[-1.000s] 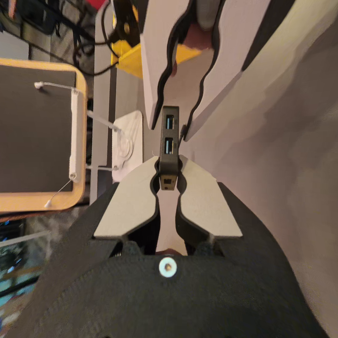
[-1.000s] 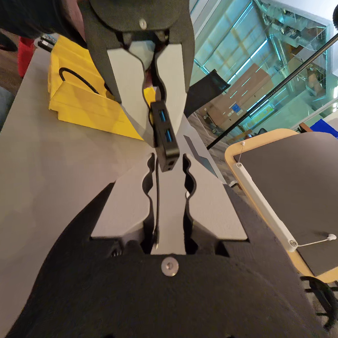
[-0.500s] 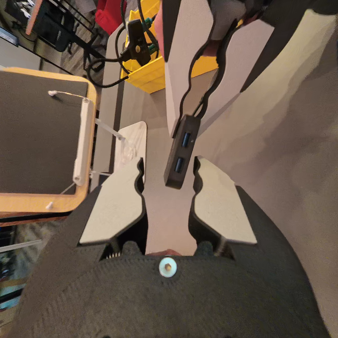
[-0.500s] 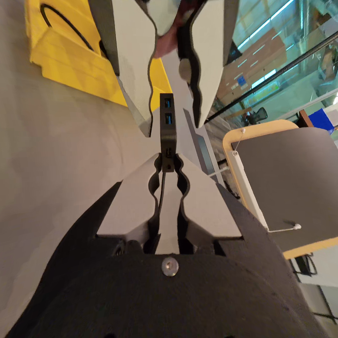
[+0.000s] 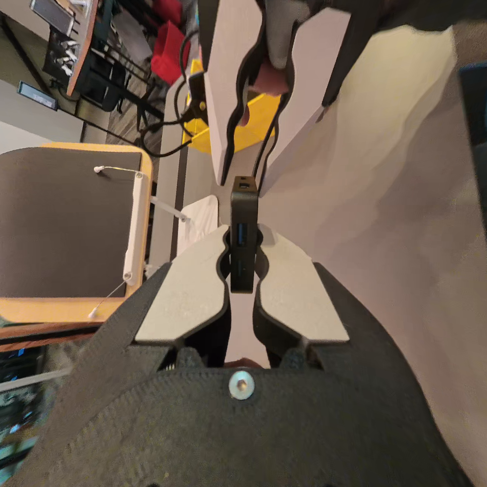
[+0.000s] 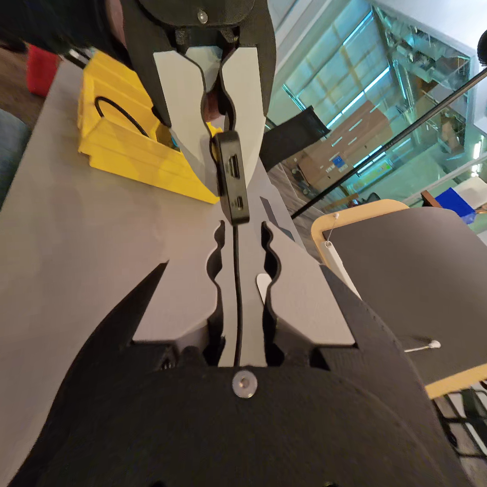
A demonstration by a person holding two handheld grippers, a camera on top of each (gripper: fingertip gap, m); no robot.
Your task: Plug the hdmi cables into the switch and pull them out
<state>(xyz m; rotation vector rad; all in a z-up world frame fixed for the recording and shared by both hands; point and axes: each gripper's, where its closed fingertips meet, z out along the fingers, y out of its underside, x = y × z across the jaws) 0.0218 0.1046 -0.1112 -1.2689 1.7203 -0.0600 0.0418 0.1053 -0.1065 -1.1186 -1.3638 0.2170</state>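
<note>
The left gripper [image 5: 242, 253] squeezes the small black plastic switch box [image 5: 243, 237], keeping it steady; the right gripper [image 6: 242, 224] is open, holding nothing.

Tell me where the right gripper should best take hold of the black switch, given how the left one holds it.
Probably the free end of the switch, nearest the open right gripper, coming straight on and closing across its narrow thickness. The left gripper already clamps the far half, and the ports face sideways, so avoid covering them.
</note>
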